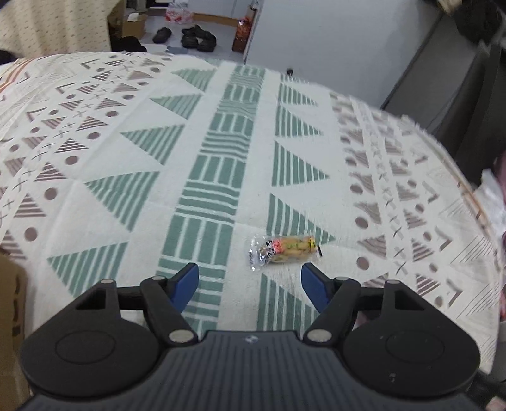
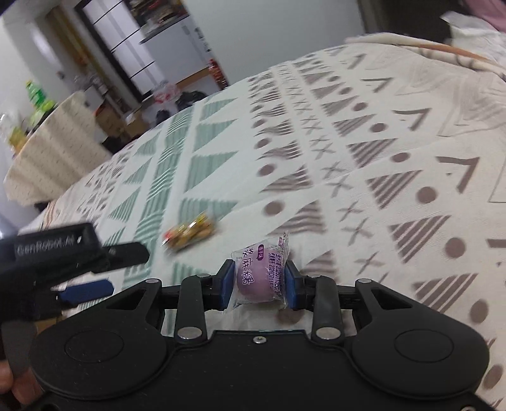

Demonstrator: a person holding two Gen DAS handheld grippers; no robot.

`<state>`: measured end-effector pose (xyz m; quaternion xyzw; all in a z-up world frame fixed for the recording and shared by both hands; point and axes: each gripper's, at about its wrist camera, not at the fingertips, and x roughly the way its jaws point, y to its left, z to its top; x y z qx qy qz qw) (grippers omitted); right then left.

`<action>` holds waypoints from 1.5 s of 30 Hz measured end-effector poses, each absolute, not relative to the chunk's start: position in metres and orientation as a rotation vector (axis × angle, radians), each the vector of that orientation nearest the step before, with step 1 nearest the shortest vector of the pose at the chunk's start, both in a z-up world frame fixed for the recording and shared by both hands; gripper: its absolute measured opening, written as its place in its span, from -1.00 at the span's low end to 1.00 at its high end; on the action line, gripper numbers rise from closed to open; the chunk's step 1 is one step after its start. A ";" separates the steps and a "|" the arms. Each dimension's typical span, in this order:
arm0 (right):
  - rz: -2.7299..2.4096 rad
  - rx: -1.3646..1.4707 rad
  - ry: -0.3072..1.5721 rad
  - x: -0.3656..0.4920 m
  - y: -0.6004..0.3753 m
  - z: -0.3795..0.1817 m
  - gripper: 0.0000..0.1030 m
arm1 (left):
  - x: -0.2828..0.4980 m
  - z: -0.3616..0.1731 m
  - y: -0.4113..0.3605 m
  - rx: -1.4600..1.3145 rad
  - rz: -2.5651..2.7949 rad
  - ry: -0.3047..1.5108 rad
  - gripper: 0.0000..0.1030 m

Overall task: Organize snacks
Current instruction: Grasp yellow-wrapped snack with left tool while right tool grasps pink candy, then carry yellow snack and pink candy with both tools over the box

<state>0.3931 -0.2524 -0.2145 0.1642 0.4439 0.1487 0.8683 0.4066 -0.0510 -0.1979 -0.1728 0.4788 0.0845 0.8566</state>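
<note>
- A cream patterned cloth (image 1: 253, 104), printed with green striped triangles down its middle and brown triangles, dots and crosses along both sides, covers the broad surface that fills both wrist views.
- Beyond the cloth's far edge, dark shoes (image 1: 198, 38) lie on the floor near a white cabinet (image 1: 316, 28); a second, smaller table (image 2: 60, 148) under a pale cover carries green bottles (image 2: 37, 96) at the left of the right wrist view.
- The left gripper (image 1: 249, 283) hangs released over the cloth, blue pads spread wide with nothing between them; its black body and one blue finger also show at the left edge of the right wrist view.
- The right gripper (image 2: 261, 284) is clenched on a purple snack (image 2: 254, 279), blue pads pressing both sides of the clear wrapper.
- That purple snack, a round sweet in clear film with purple printed characters, sits between the right gripper's pads, just above the cloth near its brown-patterned band.
- A yellow snack (image 1: 283, 249), a small wrapped piece with a crinkled foil end, lies on the cloth just ahead of the left gripper's fingertips, slightly toward its right finger, untouched and apart from the purple one.
</note>
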 end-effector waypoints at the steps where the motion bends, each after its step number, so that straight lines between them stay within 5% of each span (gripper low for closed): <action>1: 0.306 0.352 0.927 0.396 -0.255 -0.215 -0.38 | 0.410 -0.201 -0.054 -0.352 0.179 1.017 0.38; 19: 0.314 0.484 0.939 0.415 -0.274 -0.226 -0.36 | 0.464 -0.219 -0.088 -0.154 0.222 1.055 0.40; 21: 0.316 0.492 0.939 0.416 -0.275 -0.227 -0.36 | 0.466 -0.218 -0.091 -0.162 0.210 1.043 0.34; 24: 0.318 0.500 0.941 0.417 -0.277 -0.227 -0.36 | 0.467 -0.216 -0.094 -0.166 0.198 1.028 -0.11; 26: 0.318 0.503 0.941 0.416 -0.277 -0.227 -0.36 | 0.466 -0.215 -0.093 -0.173 0.201 1.032 -0.59; 27: 0.319 0.503 0.941 0.417 -0.277 -0.227 -0.36 | 0.465 -0.216 -0.091 -0.188 0.197 1.040 -0.64; 45: 0.424 0.467 0.897 0.402 -0.251 -0.200 -0.37 | 0.396 -0.152 -0.044 -0.342 0.227 0.939 -0.66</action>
